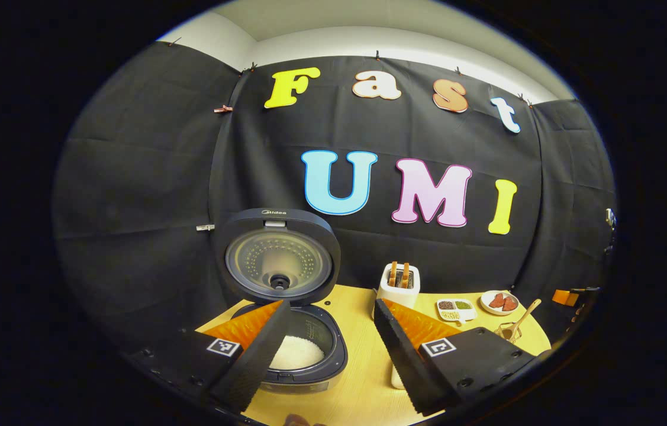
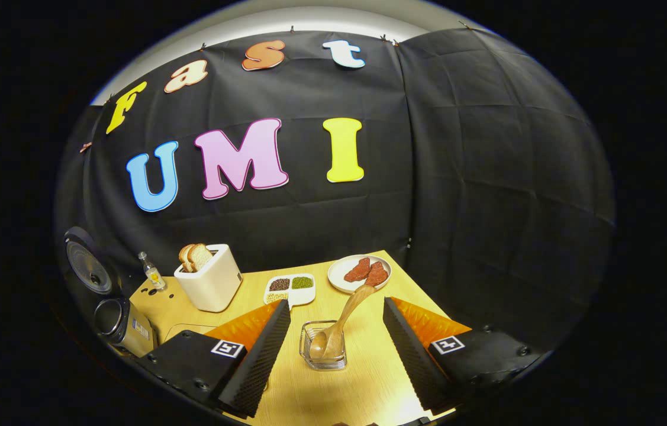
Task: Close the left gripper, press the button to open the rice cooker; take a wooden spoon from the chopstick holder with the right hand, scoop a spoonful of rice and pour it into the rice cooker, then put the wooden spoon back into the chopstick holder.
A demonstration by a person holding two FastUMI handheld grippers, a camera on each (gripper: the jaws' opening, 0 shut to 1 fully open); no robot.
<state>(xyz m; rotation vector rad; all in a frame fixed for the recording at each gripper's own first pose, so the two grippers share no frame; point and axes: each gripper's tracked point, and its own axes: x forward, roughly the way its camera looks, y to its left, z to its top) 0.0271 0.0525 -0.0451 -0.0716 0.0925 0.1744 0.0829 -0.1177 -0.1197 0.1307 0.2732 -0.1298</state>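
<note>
The rice cooker (image 1: pixel 309 361) stands with its lid (image 1: pixel 277 260) swung up, and white rice shows in the pot (image 1: pixel 296 352). My left gripper (image 1: pixel 332 303) hovers open just in front of it, the left finger over the pot's rim. The wooden spoon (image 2: pixel 345 319) leans bowl-down in a small clear glass holder (image 2: pixel 322 352). My right gripper (image 2: pixel 337 302) is open, its fingers on either side of the holder and apart from the spoon. The spoon (image 1: pixel 524 316) and holder (image 1: pixel 508 332) also sit at the table's right end in the left gripper view.
A white toaster (image 2: pixel 209 278) with bread slices stands at the back. A divided dish of beans (image 2: pixel 290 288) and a plate of red pieces (image 2: pixel 361 272) lie behind the holder. A small bottle (image 2: pixel 151 272) stands by the cooker (image 2: pixel 123 325). The wooden table (image 2: pixel 333 390) ends near the wall.
</note>
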